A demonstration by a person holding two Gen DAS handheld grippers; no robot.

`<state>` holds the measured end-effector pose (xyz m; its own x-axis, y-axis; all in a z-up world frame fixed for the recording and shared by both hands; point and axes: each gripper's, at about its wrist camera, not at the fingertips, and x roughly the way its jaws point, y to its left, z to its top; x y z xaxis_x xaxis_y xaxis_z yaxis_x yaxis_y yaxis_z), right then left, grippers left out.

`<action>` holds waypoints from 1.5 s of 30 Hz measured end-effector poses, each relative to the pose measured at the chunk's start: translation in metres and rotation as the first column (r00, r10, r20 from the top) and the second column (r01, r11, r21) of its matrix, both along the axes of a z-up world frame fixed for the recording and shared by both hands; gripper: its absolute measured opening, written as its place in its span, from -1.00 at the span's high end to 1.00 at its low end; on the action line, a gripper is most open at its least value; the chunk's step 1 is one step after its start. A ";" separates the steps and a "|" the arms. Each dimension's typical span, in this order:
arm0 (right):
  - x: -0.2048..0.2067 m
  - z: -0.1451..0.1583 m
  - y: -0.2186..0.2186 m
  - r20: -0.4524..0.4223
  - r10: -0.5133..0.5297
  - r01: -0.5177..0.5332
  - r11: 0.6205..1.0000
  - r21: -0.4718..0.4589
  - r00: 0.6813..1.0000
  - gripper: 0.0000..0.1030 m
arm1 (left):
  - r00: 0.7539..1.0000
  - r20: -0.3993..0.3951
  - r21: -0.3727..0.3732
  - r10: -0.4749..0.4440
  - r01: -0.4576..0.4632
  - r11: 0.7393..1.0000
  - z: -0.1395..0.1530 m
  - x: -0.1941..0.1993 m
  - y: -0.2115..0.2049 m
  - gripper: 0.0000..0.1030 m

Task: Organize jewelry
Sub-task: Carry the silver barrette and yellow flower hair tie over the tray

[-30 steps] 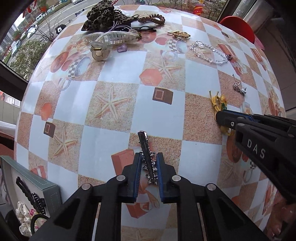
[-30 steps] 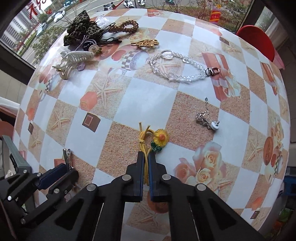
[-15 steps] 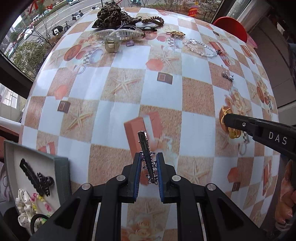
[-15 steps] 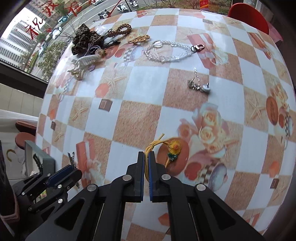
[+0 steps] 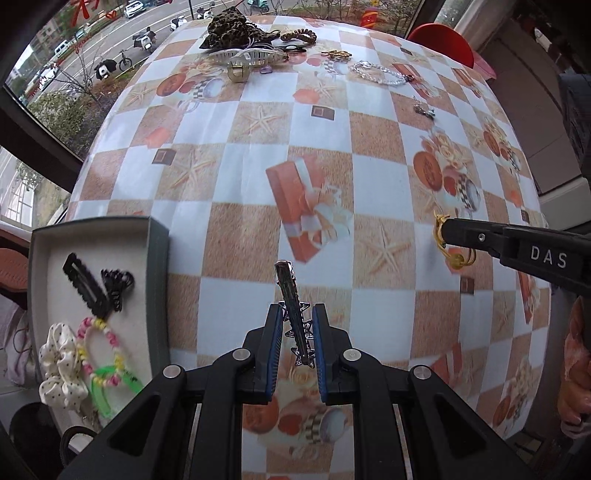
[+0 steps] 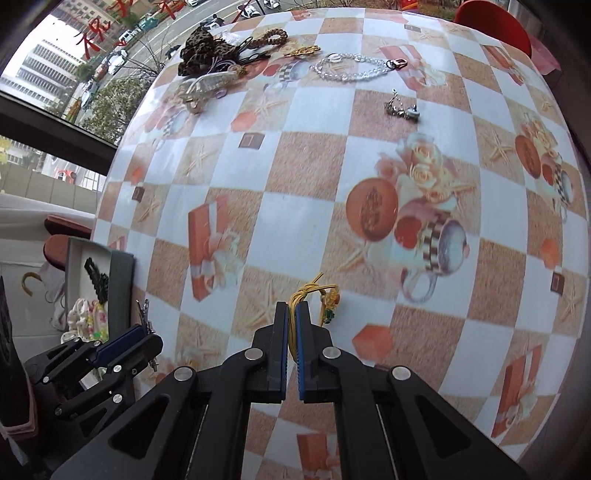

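A: Start at the left gripper [image 5: 297,341] — what is it doing?

B: Its blue pads are pinched on a silver hair clip with little stars [image 5: 294,314], which stands up between them and juts forward past the tips. It hangs above the checked tablecloth [image 5: 236,177], just beside the grey tray [image 5: 159,266] at the table's near left edge.

A: And the right gripper [image 6: 291,325]?

B: Pressed nearly together on a yellow cord hair tie with a small flower [image 6: 317,295]; the cord runs down between the pads and the flower dangles just to the side.

A: How far along would you say the sorting is?

B: About midway, I'd judge. The tray already holds five pieces that I can count — a flat black clip [image 5: 83,282], a black claw clip [image 5: 116,282], a white dotted scrunchie [image 5: 61,369], a pink-and-yellow bead bracelet [image 5: 99,350] and a green band [image 5: 110,384]. Two more are in the grippers, not yet set down

A: What is left on the table?

B: At the far edge, a cluster: one leopard-print scrunchie [image 5: 229,27], one brown coil tie [image 5: 298,36], one clear claw clip [image 5: 251,59], one gold leaf pin [image 5: 336,54], plus some dark thin clips I cannot separate. Beside that lies one clear bead chain [image 6: 356,66], and nearer, one small silver earring piece [image 6: 400,109] — so six at least
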<state>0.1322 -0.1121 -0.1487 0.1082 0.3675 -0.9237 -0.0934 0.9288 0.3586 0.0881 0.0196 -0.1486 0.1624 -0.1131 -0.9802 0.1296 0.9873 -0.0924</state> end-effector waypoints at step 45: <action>-0.075 0.090 0.165 0.084 0.261 -0.263 0.965 0.021 0.962 0.92 | 0.960 0.017 0.025 0.279 -0.279 0.960 0.031 -0.118 0.194 0.61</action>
